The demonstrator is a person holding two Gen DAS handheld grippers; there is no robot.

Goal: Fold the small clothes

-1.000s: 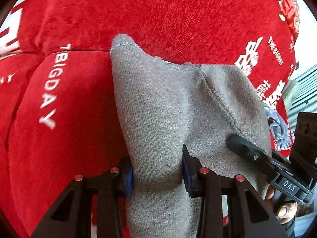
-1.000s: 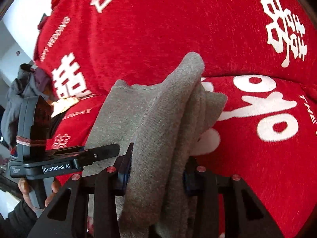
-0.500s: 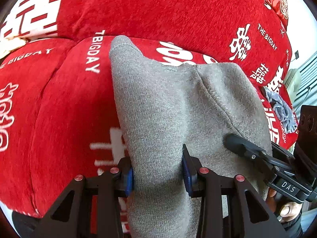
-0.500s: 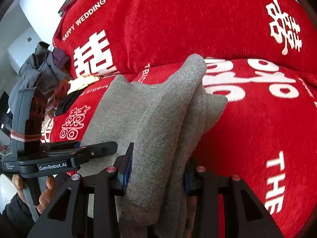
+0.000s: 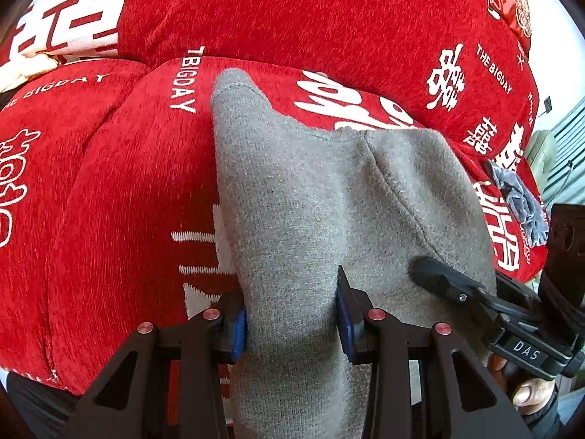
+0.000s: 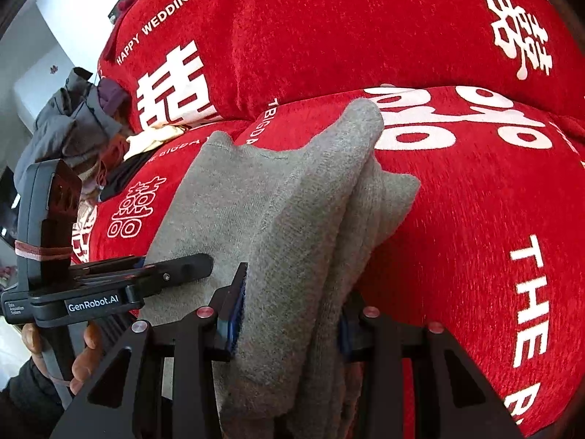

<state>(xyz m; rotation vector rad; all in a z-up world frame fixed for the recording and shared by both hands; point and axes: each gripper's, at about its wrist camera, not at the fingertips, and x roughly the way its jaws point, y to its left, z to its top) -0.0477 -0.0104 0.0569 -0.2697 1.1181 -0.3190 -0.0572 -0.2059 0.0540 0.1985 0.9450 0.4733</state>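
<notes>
A small grey knit garment (image 5: 329,197) hangs folded between both grippers, above a red sofa. My left gripper (image 5: 292,322) is shut on one bunched edge of it. My right gripper (image 6: 289,318) is shut on the other edge, where several grey layers (image 6: 329,219) are stacked together. The right gripper shows in the left wrist view (image 5: 475,292) beside the cloth, and the left gripper shows in the right wrist view (image 6: 128,281). The garment's lower part is hidden under the fingers.
The red sofa with white lettering (image 5: 128,201) fills both views, seat below and back cushion (image 6: 329,29) above. A pile of grey and dark clothes (image 6: 80,117) lies at the sofa's far end. A grey-blue cloth (image 5: 523,197) lies on the sofa at the right.
Both grippers have pulled back and up from the sofa with the grey garment held between them; more of the seat cushions shows now. The grips have not changed.
</notes>
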